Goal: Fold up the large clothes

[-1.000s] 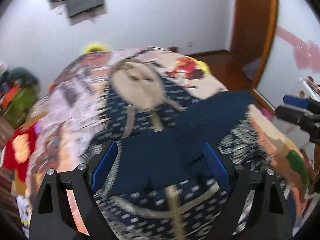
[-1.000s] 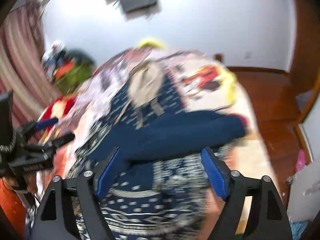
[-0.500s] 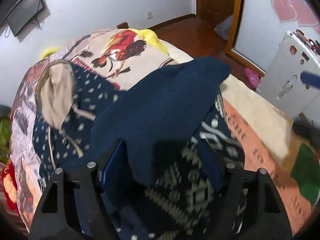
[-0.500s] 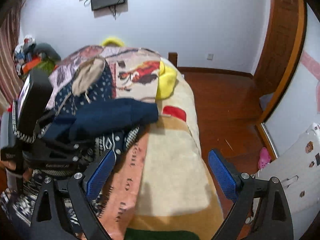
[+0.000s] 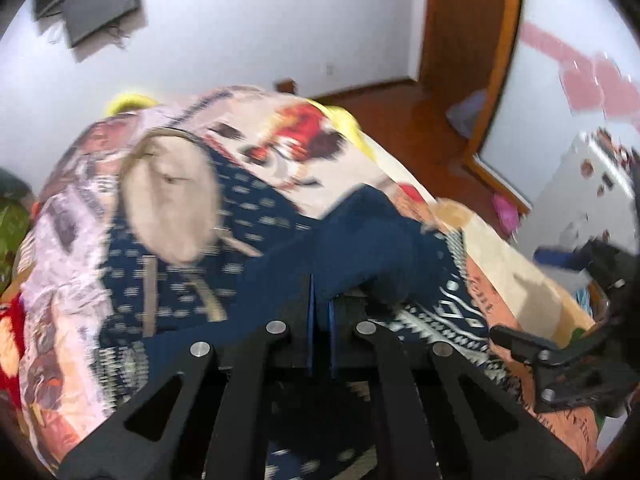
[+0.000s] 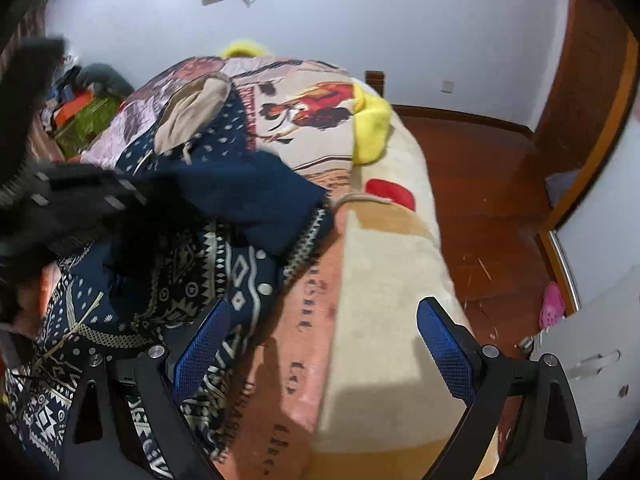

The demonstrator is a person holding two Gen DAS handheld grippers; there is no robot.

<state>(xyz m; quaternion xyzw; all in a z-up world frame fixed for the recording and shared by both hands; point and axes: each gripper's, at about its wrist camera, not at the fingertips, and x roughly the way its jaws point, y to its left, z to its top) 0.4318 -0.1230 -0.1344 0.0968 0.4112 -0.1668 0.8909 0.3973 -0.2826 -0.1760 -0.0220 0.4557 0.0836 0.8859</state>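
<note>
A large navy hooded garment with white patterns (image 5: 256, 216) lies spread on the bed, its beige-lined hood (image 5: 172, 208) at the far end. Its plain navy sleeve (image 5: 372, 248) is folded across the body. My left gripper (image 5: 320, 312) is shut on the navy sleeve fabric near its base. In the right wrist view the garment (image 6: 224, 264) lies at the left with the sleeve (image 6: 256, 196) over it. My right gripper (image 6: 320, 344) is open and empty above the bed's right side, its blue pads (image 6: 444, 348) wide apart. The left gripper's black body (image 6: 72, 200) shows blurred at the left.
The bed carries a blanket (image 6: 384, 280) with a rooster print (image 6: 316, 104) and a yellow pillow (image 6: 372, 128). A wooden floor (image 6: 480, 184) lies right of the bed. A white cabinet (image 6: 592, 368) and pink slippers (image 6: 552, 308) stand at the right. Coloured clutter (image 6: 76, 116) sits at the far left.
My left gripper has closed on the navy sleeve; half a second ago its jaws were open around it. My right gripper stays open beside the bed's right edge.
</note>
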